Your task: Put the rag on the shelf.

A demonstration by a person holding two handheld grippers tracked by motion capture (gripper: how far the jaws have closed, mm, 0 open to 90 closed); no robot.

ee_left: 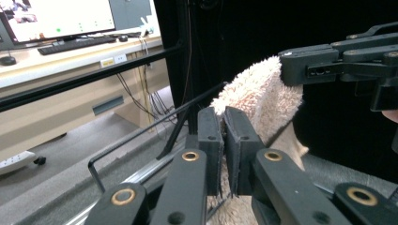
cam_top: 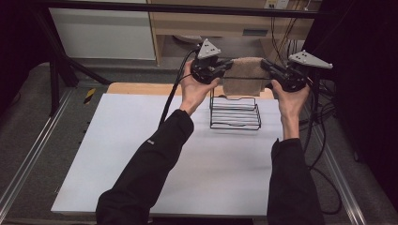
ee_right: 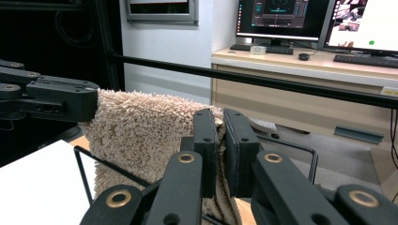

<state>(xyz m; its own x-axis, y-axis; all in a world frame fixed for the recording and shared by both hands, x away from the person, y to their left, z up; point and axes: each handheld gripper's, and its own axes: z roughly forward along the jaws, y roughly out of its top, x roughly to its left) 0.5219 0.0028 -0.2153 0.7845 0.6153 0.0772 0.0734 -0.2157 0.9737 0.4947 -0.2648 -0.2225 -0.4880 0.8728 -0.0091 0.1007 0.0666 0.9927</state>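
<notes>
A beige fluffy towel [cam_top: 243, 75] hangs stretched between my two grippers above the back of a black wire rack [cam_top: 234, 112]. My left gripper [cam_top: 227, 65] is shut on the towel's left top corner, and my right gripper [cam_top: 265, 66] is shut on its right top corner. In the left gripper view the towel [ee_left: 263, 96] runs from my pinched jaws to the other gripper [ee_left: 293, 65]. In the right gripper view the towel [ee_right: 141, 129] drapes over the rack's top wire [ee_right: 112, 166], with the other gripper [ee_right: 89, 101] clamped on its far corner.
The rack stands on a white table top [cam_top: 141, 154] near its back edge. Behind it are a black frame bar [cam_top: 187, 8] and a wooden desk [cam_top: 225, 23]. Cables [cam_top: 324, 136] hang at the right of the table.
</notes>
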